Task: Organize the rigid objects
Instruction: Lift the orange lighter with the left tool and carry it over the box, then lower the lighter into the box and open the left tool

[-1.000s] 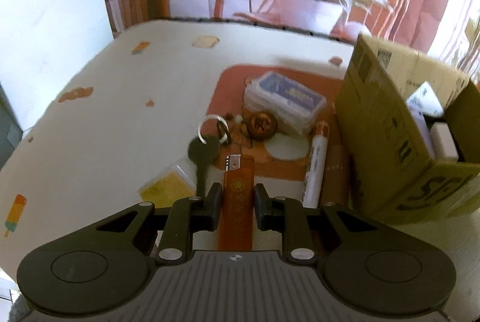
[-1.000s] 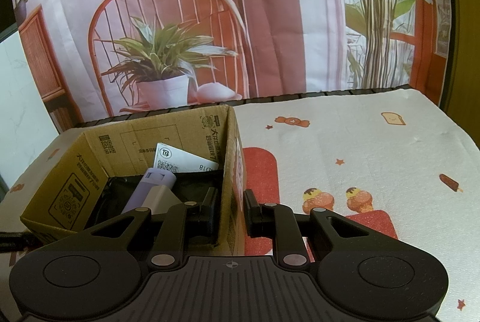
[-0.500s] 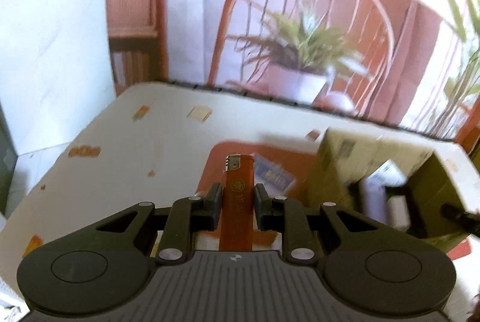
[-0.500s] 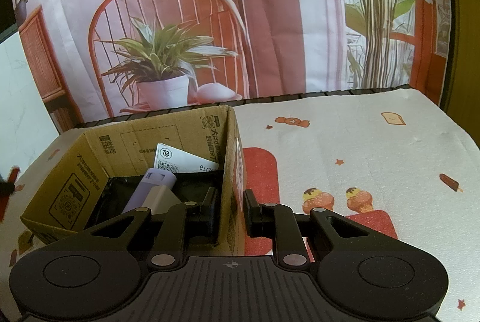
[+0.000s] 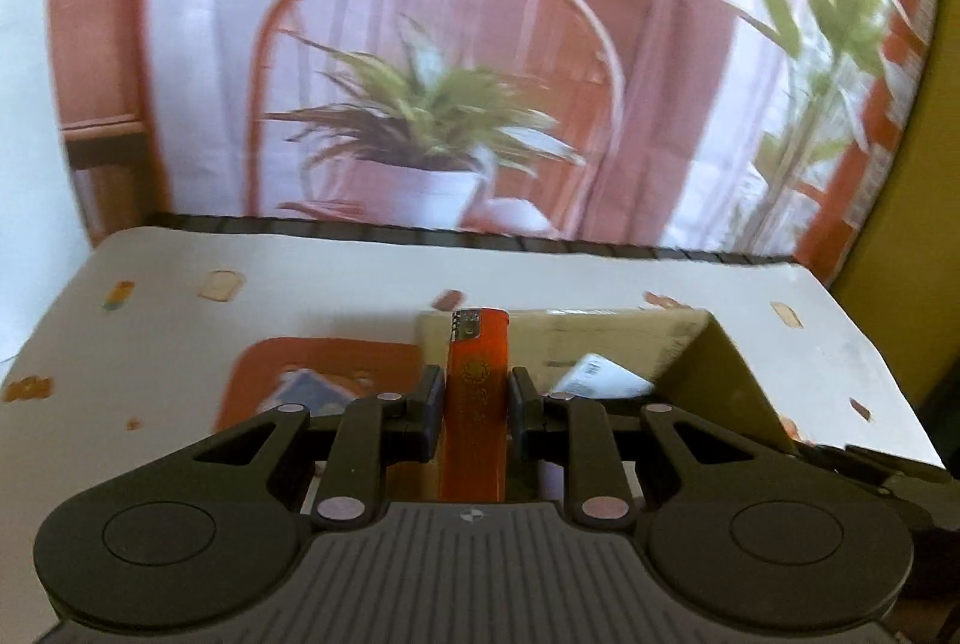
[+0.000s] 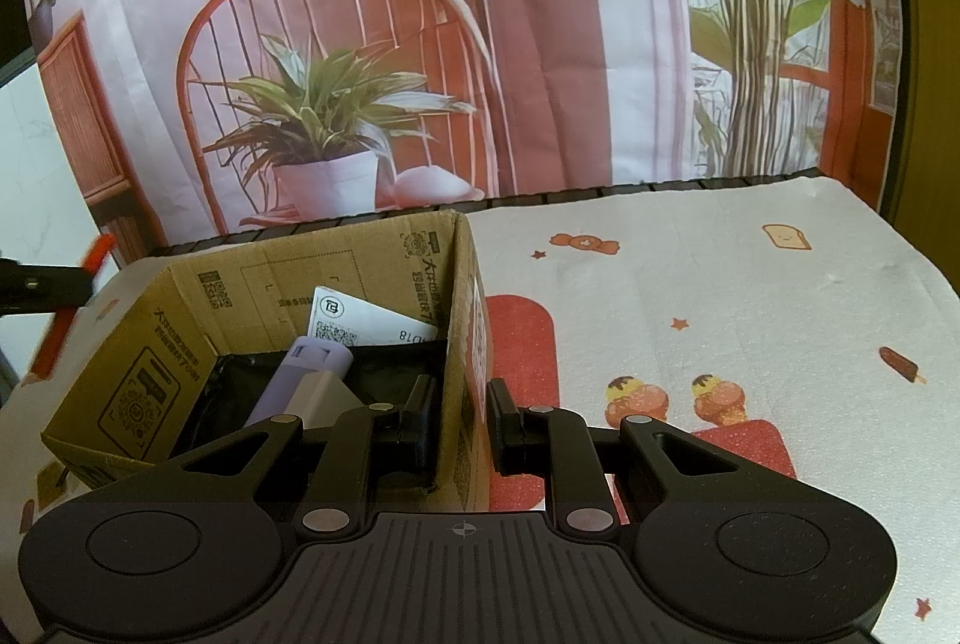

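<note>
My left gripper [image 5: 474, 398] is shut on an orange lighter [image 5: 474, 374], which stands upright between its pads, lifted off the table. It hangs just left of the open cardboard box [image 5: 708, 368]. The right wrist view catches the lighter [image 6: 66, 320] at the far left edge. My right gripper [image 6: 462, 398] is shut on the box's right wall [image 6: 462, 344], one finger inside and one outside. Inside the box [image 6: 156, 386] lie a lilac tube [image 6: 300, 380] and a white card with a QR code [image 6: 366, 320].
A clear case with a blue lid [image 5: 312, 386] lies on a red patch of the printed white tablecloth [image 6: 720, 284], left of the box. Behind the table's far edge hangs a backdrop showing a chair and a potted plant [image 6: 324, 152].
My left gripper has risen with the lighter and swung right toward the box; the key, pen and other items below have dropped out of its view. The right gripper has not moved.
</note>
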{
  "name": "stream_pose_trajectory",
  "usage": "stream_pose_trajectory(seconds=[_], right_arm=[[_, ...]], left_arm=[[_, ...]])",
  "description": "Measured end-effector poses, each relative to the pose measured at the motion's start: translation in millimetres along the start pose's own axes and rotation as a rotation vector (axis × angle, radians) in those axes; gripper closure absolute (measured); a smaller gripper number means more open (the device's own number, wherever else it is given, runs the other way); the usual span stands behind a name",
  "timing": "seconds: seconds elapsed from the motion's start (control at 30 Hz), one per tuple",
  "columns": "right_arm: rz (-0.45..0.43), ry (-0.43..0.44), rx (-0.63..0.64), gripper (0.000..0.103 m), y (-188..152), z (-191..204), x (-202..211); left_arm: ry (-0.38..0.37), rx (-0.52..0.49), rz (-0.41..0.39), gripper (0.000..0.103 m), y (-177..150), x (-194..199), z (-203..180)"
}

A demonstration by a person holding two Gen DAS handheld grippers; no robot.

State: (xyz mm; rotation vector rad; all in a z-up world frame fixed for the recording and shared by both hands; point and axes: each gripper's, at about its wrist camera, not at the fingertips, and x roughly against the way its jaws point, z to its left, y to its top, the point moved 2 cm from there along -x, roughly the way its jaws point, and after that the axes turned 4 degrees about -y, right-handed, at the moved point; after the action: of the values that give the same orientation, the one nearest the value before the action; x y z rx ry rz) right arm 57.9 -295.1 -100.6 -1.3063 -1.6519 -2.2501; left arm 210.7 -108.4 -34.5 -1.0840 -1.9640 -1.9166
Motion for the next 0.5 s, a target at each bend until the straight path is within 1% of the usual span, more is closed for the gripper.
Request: stream_pose_trajectory(seconds=[0.2,0.5], right_arm=[[0.002,0.006,-0.003,0.085,0.9,0.0,-0.4],[0.002,0.007,-0.004,0.085,0.8,-0.6,-0.6]], left_arm=[[-0.029,-0.034,0.067,0.079,-5.7,-28.9,-13.5],[-0.01,-0.062,0.142,0.079,-13.4,-53.0,-17.1]])
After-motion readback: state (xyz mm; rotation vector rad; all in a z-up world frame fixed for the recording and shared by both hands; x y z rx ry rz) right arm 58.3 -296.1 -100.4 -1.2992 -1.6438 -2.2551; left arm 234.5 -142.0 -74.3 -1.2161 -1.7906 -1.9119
